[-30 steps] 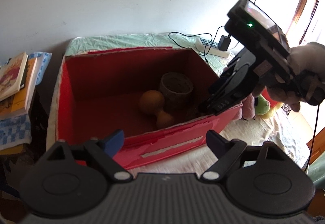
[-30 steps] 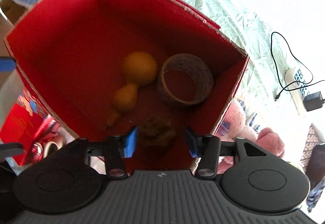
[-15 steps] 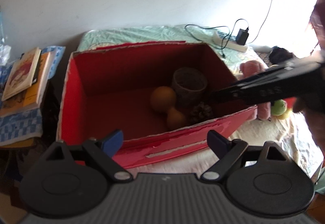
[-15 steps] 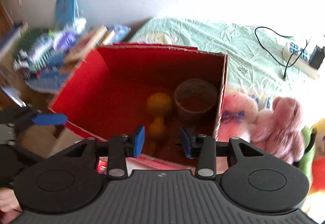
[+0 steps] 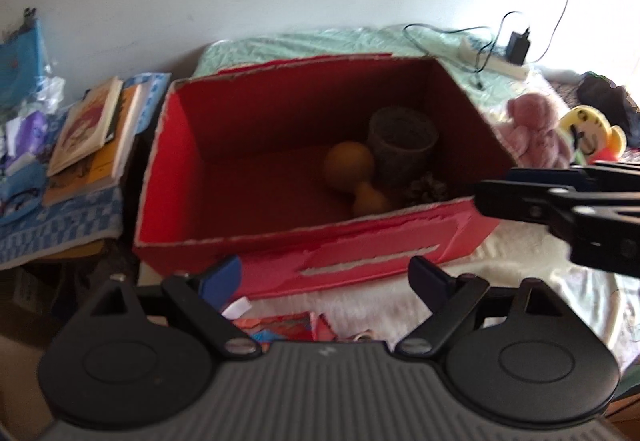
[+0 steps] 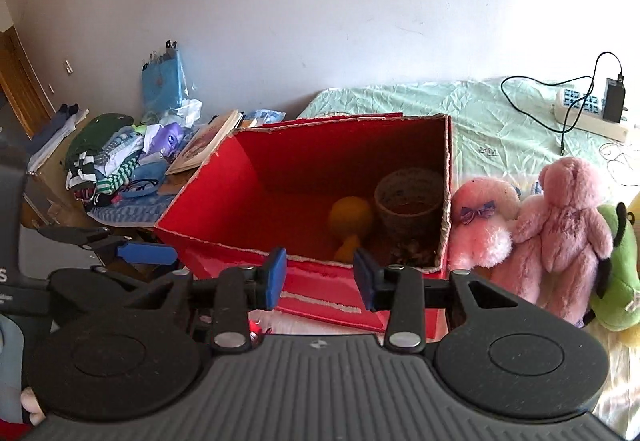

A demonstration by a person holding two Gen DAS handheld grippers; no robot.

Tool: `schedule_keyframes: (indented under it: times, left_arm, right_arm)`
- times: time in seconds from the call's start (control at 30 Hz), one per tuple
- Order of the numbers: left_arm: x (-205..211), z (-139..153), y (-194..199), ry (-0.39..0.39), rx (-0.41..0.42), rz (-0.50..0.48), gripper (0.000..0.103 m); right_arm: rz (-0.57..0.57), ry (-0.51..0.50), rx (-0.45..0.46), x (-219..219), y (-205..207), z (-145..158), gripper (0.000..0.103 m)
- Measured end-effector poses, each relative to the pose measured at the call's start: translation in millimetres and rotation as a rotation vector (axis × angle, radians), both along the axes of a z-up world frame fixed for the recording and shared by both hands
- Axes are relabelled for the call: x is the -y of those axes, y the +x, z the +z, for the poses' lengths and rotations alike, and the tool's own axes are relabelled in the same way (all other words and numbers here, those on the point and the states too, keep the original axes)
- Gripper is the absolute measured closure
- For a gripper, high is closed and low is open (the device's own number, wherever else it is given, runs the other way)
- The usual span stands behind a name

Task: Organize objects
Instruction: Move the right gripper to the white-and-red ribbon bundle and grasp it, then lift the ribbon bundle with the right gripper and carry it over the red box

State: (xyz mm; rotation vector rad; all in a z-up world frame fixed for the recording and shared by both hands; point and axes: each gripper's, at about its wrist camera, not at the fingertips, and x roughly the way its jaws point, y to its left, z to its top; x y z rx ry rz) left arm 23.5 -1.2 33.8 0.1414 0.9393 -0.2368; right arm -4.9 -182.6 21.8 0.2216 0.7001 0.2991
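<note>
Red cardboard box, open-topped, mid-frame in both views, on a pale bed cover.

Nearest in the right wrist view: right gripper, blue pads part-way apart after just closing in, nothing between them, only the box's near wall behind the gap. Lower left edge: left gripper, seen sideways and cut off by the frame.

In the left wrist view: left gripper spread wide and unloaded, low in frame before the box front.

Inside the box, right end: orange gourd, partly hidden by the near wall; small dark pinecone-like lump, hard to make out; grey woven cup, upright.

Just right of the box: pink plush toys, then a green plush cut off at the edge.

Farther back, upper right: power strip with charger and cable. Left: books and heaped clothes.
</note>
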Motion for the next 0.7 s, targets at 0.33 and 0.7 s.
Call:
schedule_keyframes:
  times: [0.33,0.7]
  left_arm:
    - [9.3,-16.7,-21.4,0.092,-0.017,0.070,0.013]
    - [-39.6,-46.7,-75.6,-0.119,-0.171,0.102,0.015]
  right_arm:
    - [-0.001,0.207,-0.147,22.3,-11.1,-32.4,0.062]
    - [0.126,0.375,-0.403,5.9,-10.7,-97.2,0.062]
